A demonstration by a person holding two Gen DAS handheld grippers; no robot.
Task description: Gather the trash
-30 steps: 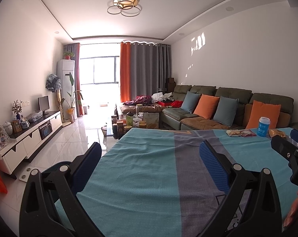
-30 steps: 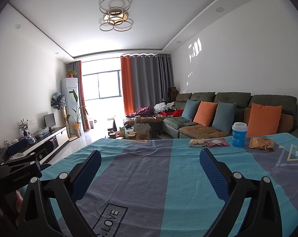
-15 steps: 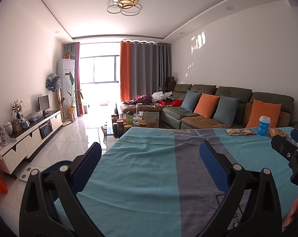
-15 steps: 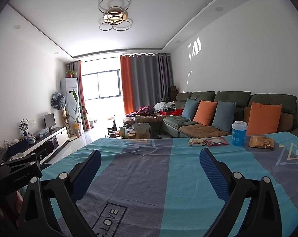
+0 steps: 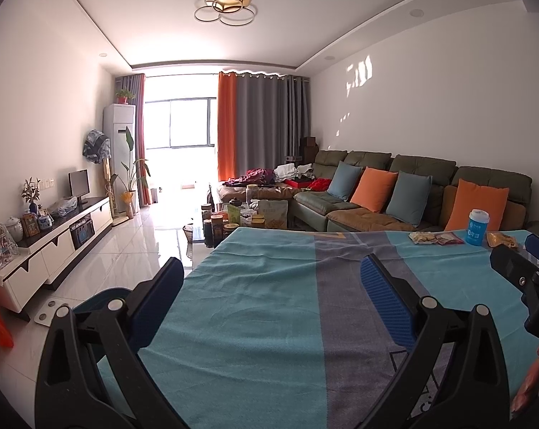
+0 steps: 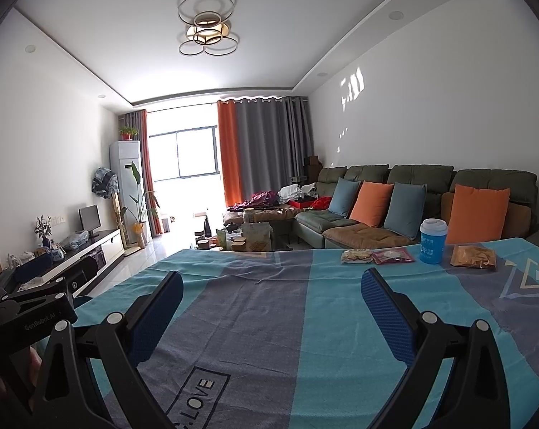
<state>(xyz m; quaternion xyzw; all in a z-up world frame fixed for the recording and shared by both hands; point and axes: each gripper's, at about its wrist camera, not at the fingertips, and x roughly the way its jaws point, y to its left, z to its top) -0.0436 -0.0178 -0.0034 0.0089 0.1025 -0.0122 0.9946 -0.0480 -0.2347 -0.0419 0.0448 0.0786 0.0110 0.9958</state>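
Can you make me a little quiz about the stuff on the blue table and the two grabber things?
1. True or false: the right hand-held gripper is shut on the blue cup.
2. Which item lies right of the blue cup in the right wrist view? A) the red packet B) the orange-brown snack bag C) the pale snack packet
3. Fill in: the left hand-held gripper hangs over the striped ____ with its jaws apart.

Key: 1 false, both grippers are open and hold nothing. 2 B. 3 tablecloth.
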